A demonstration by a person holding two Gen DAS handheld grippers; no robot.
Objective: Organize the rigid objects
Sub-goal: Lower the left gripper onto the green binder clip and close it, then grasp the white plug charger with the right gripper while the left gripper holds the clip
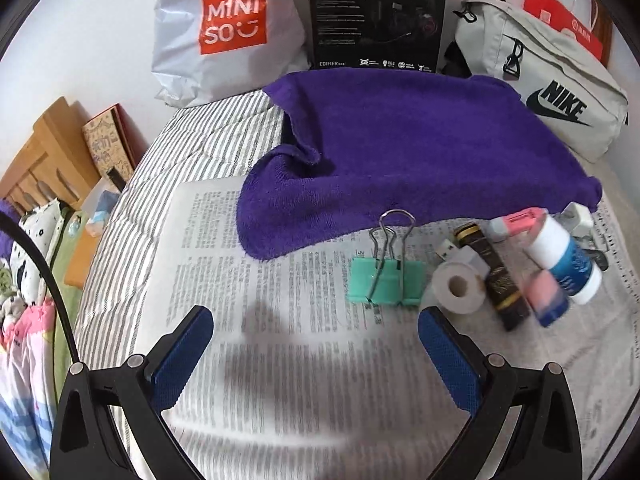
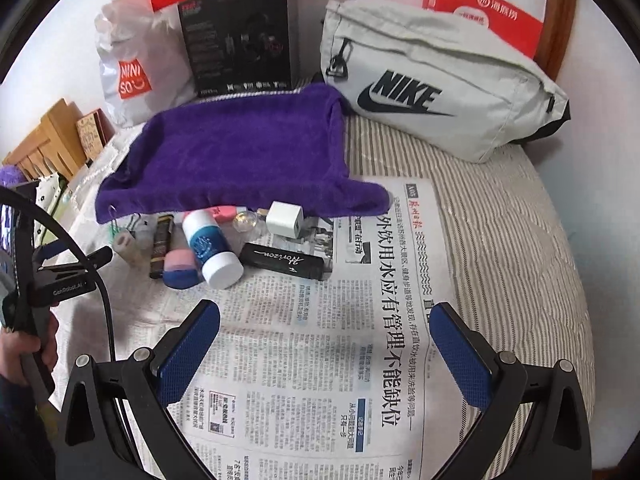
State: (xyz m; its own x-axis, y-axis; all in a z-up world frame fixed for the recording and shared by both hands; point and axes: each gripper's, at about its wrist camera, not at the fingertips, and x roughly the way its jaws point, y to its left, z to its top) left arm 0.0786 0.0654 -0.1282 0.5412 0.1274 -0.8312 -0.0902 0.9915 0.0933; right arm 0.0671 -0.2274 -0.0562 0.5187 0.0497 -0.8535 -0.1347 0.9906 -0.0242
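- Newspaper (image 2: pixel 320 360) is sitting right under both grippers, spread over the striped bed, and I'm hovering above its near half with nothing picked up yet.
- Left gripper (image 1: pixel 316 320) is hanging with its fingers spread wide and empty; the right gripper (image 2: pixel 324 320) is doing the same.
- All the small stuff is crowding along the far edge of the newspaper, right against the purple towel (image 1: pixel 400 152): green binder clip (image 1: pixel 386 280), tape roll (image 1: pixel 458 286), dark tube (image 1: pixel 496 276), pink-and-blue eraser (image 1: pixel 546 296), white bottle (image 2: pixel 210 246), black Horizon stick (image 2: pixel 286 266), white charger cube (image 2: pixel 285 219).
- I'm reckoning we're at the start, choosing a first piece.
- Next I'm thinking of going left for the binder clip, since it's standing apart at that end; it calls for pads around the green body, not the wire handles.
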